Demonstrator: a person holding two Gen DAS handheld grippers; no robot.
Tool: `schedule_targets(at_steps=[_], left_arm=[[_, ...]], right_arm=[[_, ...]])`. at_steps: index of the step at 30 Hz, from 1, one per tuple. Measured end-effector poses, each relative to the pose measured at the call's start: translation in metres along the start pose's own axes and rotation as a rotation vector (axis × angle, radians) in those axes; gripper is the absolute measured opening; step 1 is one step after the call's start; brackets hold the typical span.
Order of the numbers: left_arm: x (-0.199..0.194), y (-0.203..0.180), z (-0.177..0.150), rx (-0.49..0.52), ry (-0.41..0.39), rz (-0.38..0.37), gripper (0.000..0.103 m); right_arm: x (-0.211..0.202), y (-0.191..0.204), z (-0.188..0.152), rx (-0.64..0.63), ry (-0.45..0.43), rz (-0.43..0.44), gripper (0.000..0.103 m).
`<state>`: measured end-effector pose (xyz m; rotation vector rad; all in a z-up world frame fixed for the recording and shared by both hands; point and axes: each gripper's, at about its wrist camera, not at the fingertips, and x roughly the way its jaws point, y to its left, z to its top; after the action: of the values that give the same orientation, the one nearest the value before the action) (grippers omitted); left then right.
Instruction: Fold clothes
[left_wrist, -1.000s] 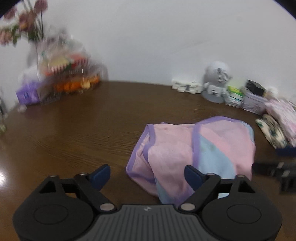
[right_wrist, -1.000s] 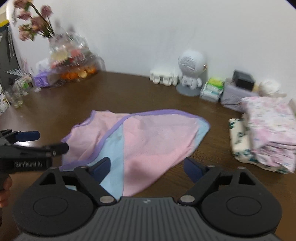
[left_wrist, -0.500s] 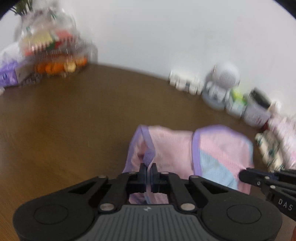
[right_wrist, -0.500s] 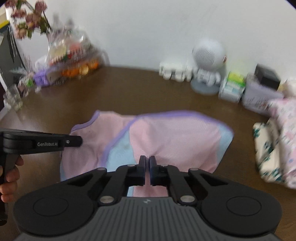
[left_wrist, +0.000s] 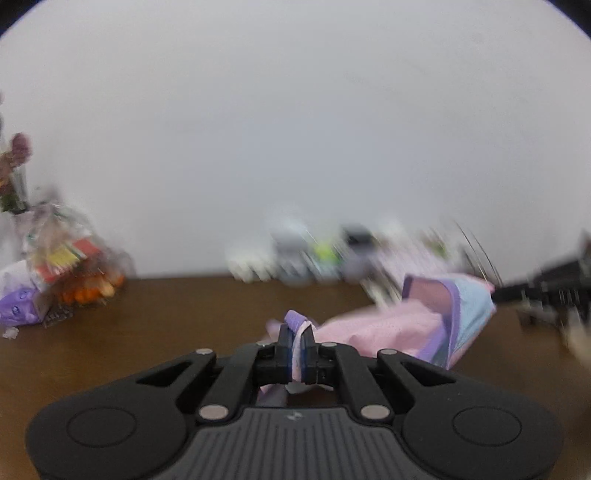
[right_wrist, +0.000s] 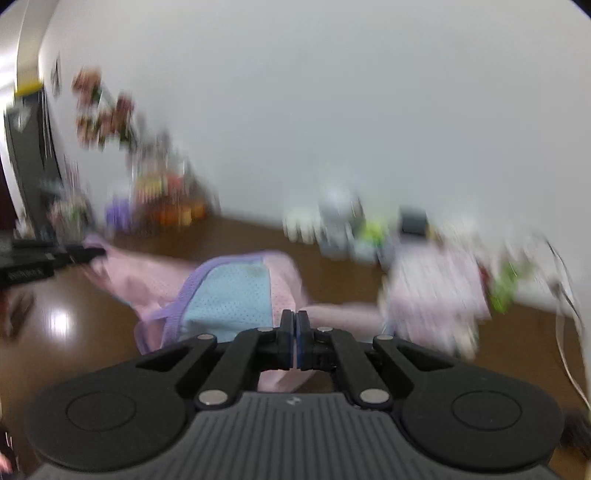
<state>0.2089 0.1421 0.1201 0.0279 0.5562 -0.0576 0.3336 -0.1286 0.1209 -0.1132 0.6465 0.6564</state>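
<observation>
A pink and light-blue mesh garment (left_wrist: 388, 325) with purple trim hangs lifted above the brown table (left_wrist: 147, 332). My left gripper (left_wrist: 295, 332) is shut on a purple-edged fold of it, cloth showing between the pads. In the right wrist view the garment (right_wrist: 229, 295) stretches from left to centre, and my right gripper (right_wrist: 294, 321) is shut on its pink edge. The other gripper appears as a dark bar at the far right of the left view (left_wrist: 546, 288) and at the far left of the right view (right_wrist: 48, 256). Both views are motion-blurred.
A wrapped bouquet and snack basket (left_wrist: 66, 269) stand at the back left by the white wall. Small items, among them a grey round gadget (right_wrist: 340, 218), line the back edge. A stack of floral folded clothes (right_wrist: 439, 291) lies at the right.
Both grippers went from open above the flat garment to shut on its near edge, then rose and swung, lifting the cloth off the table. The views now tilt up toward the wall.
</observation>
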Motion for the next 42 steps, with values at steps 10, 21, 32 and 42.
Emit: schedule_targets(at_steps=[10, 21, 32, 42], left_arm=[[-0.017, -0.050, -0.136, -0.079, 0.289, -0.133, 0.003], [-0.024, -0.031, -0.099, -0.037, 0.184, 0.052, 0.071], [0.088, 0.002, -0.074, 0.198, 0.263, 0.291, 0.044], [0.094, -0.007, -0.100, 0.329, 0.290, 0.317, 0.002]], right_arm=[[-0.053, -0.028, -0.181, 0.194, 0.266, -0.030, 0.001], [-0.083, 0.004, -0.177, 0.131, 0.136, -0.038, 0.064], [-0.013, 0.045, -0.171, -0.050, 0.246, -0.200, 0.044], [-0.048, -0.009, -0.183, 0.118, 0.213, -0.281, 0.001]])
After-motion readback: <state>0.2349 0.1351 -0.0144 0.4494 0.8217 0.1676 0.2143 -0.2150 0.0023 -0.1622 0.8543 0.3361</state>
